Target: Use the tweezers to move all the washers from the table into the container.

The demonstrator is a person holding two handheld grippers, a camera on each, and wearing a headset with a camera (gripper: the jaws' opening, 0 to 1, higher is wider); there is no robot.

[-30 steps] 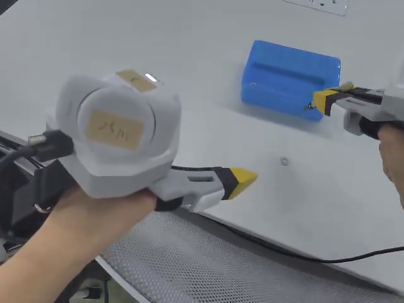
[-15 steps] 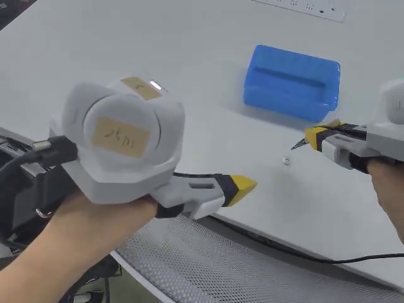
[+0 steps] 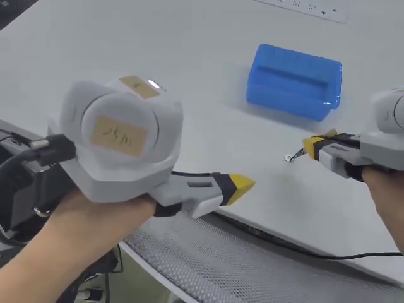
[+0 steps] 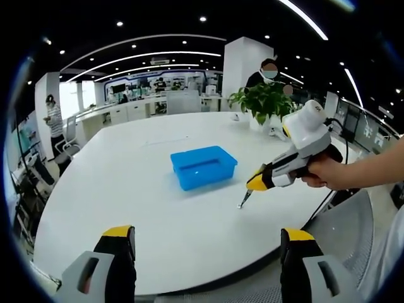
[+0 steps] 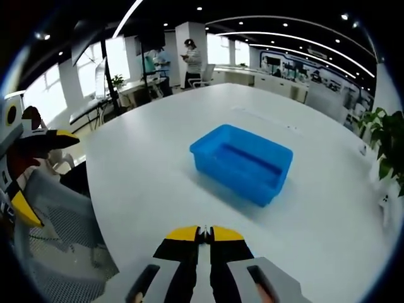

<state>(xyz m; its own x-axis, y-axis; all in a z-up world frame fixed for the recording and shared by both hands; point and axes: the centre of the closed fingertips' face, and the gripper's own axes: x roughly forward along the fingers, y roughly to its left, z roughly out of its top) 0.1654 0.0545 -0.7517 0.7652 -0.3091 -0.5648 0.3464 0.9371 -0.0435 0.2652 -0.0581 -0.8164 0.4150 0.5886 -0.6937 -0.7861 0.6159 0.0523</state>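
- The left tongs [image 4: 206, 232] stand wide apart with nothing between them. The left hand [image 3: 95, 214] holds them over the near edge of the tabletop [image 3: 158, 57].
- The right tongs [image 5: 203, 231] are pressed narrow together on the tweezers [image 3: 295, 154]. The tweezers stick out past the yellow tips of the tongs and slope down to the tabletop.
- A washer [image 3: 288, 158] lies on the tabletop right at the tweezers' points, just ahead of the right tongs. I cannot tell whether the points pinch it.
- The washer lies between the two tongs, much nearer the right ones.
- The blue container [image 3: 295, 81] sits open-topped on the tabletop beyond the right tongs, apart from the washer. In the right gripper view it is ahead of the closed jaws and a little to their right.
- In the left gripper view the right tongs come in from the right, held by the right hand [image 4: 325, 172]. They point down at the tabletop ahead of the left tongs, with the container just beyond the tweezers' points.
- A black cable [image 3: 284, 243] runs along the near edge of the tabletop, under both tongs.
- Grey mesh [image 3: 208, 265] lies below the left tongs.
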